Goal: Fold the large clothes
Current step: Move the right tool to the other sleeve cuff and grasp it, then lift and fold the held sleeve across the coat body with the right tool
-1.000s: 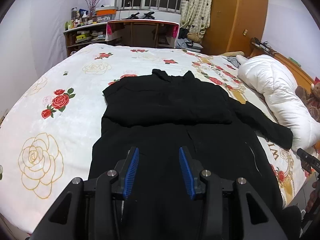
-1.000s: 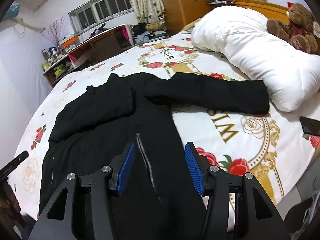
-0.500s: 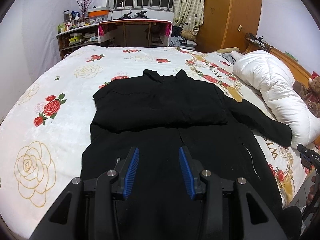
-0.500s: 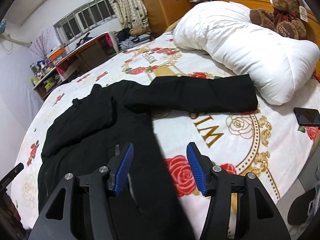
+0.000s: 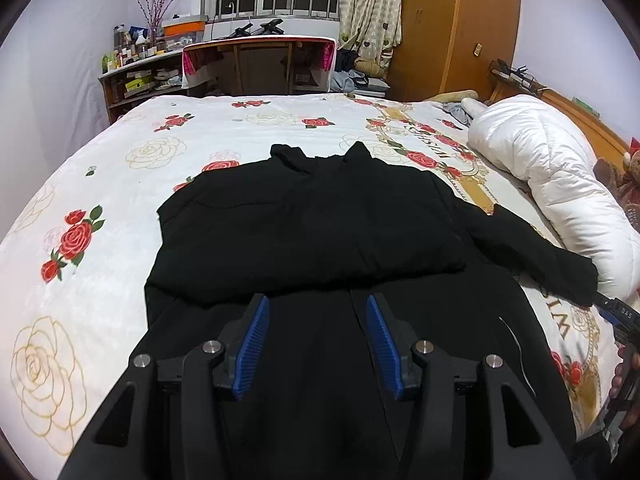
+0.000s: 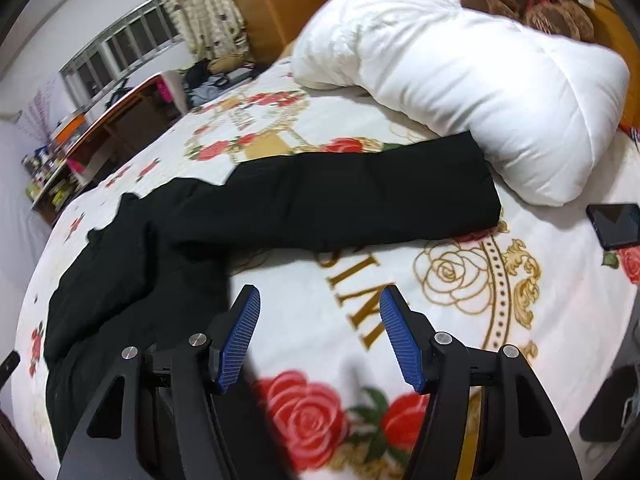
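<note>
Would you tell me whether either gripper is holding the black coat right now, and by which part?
Nothing is held: the left gripper and right gripper are both open above the black coat.

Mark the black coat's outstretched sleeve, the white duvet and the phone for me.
outstretched sleeve (image 6: 360,196): right wrist view, middle of the sleeve's top face.
white duvet (image 6: 480,80): right wrist view, centre of its bulge.
phone (image 6: 616,224): right wrist view, middle of its dark screen.
</note>
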The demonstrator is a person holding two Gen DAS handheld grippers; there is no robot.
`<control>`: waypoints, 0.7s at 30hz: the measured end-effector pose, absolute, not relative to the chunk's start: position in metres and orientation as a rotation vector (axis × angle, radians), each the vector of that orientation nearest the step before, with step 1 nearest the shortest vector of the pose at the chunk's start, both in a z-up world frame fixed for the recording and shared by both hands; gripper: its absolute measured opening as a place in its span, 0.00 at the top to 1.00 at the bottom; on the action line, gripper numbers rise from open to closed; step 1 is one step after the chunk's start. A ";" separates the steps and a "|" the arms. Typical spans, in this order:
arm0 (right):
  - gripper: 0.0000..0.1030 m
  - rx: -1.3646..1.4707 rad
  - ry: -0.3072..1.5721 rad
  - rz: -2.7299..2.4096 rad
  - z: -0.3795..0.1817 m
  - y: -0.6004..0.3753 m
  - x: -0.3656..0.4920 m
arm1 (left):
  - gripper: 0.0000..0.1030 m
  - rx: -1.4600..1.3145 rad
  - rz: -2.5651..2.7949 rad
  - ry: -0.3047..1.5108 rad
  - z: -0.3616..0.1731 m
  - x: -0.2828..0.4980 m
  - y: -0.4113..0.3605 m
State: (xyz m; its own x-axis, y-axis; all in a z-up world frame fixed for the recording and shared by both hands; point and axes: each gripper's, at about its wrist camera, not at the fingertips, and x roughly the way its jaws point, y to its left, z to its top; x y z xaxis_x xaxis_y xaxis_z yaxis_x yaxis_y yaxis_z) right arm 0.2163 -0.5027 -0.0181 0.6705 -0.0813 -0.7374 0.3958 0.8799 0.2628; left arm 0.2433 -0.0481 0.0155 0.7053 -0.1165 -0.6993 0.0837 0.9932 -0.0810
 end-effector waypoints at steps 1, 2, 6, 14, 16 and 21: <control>0.39 0.445 0.801 -0.292 -0.024 -0.511 0.221 | 0.49 -0.042 -0.112 0.780 0.014 0.247 -0.048; 0.39 0.456 0.804 -0.303 -0.028 -0.516 0.224 | 0.49 -0.038 -0.111 0.781 0.012 0.251 -0.049; 0.39 0.507 0.815 -0.354 -0.050 -0.542 0.239 | 0.49 -0.027 -0.102 0.785 0.005 0.267 -0.050; 0.39 0.649 0.831 -0.424 -0.091 -0.581 0.255 | 0.49 -0.017 -0.078 0.802 -0.011 0.296 -0.051; 0.38 0.677 0.820 -0.437 -0.099 -0.589 0.256 | 0.49 -0.015 -0.074 0.806 -0.015 0.301 -0.050; 0.34 0.683 0.773 -0.456 -0.100 -0.599 0.268 | 0.49 -0.017 -0.065 0.825 -0.028 0.312 -0.048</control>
State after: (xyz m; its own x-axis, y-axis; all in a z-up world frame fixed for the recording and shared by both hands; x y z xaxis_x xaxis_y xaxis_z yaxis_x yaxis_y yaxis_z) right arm 0.2677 -0.5987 -0.1004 0.6384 -0.1284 -0.7589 0.6025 0.6969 0.3889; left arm 0.3116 -0.0482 -0.0277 0.6764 -0.0642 -0.7337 0.0508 0.9979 -0.0405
